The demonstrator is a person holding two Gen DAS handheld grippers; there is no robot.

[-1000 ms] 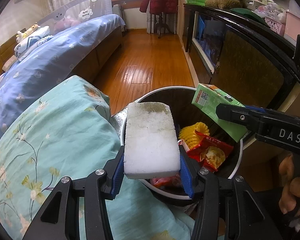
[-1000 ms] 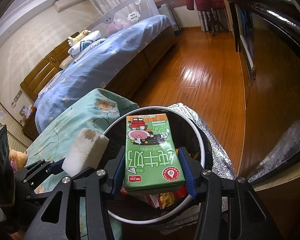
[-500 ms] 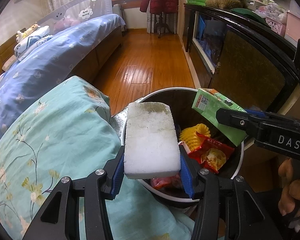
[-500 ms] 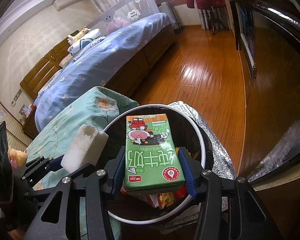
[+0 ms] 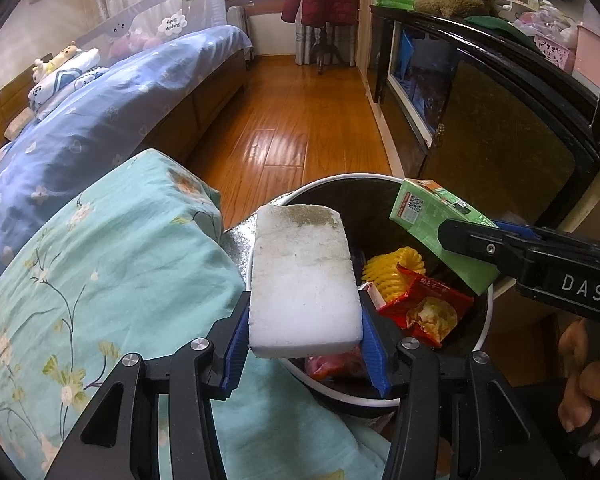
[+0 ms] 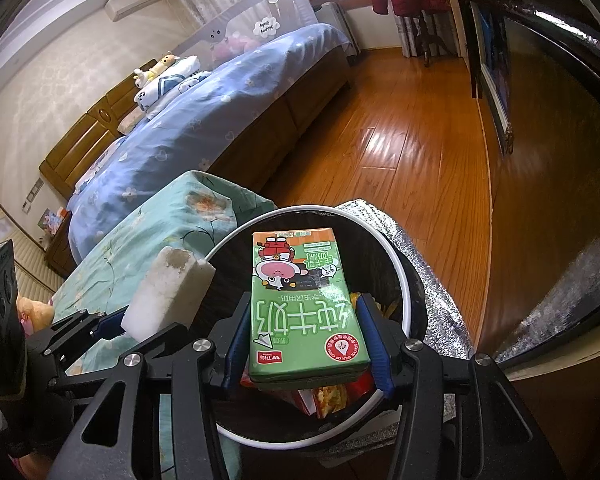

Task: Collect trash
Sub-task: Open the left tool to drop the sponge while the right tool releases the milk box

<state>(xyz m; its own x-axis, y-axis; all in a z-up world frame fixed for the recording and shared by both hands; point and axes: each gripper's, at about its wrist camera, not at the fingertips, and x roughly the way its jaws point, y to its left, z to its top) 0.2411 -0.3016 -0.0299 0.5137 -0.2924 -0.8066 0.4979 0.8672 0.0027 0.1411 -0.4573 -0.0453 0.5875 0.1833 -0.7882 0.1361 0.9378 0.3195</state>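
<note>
My left gripper [image 5: 305,340] is shut on a dirty white sponge block [image 5: 303,280] and holds it over the near left rim of the round trash bin [image 5: 340,178]. My right gripper [image 6: 306,344] is shut on a green milk carton [image 6: 302,304] and holds it above the bin's opening [image 6: 404,280]. The carton also shows in the left wrist view [image 5: 440,228], the sponge in the right wrist view [image 6: 168,292]. Inside the bin lie a red snack bag [image 5: 424,304] and a yellow ridged wrapper [image 5: 392,268].
A teal floral cushion [image 5: 100,280] lies against the bin's left side. A bed with a blue cover [image 5: 100,120] is further left. A dark cabinet [image 5: 500,128] runs along the right. Wooden floor [image 5: 292,120] stretches beyond the bin. Silver foil sheet [image 6: 432,280] lies beside the bin.
Both grippers have shifted slightly toward the bin, still holding the sponge and the carton. The bin sits a little lower in the left wrist view.
</note>
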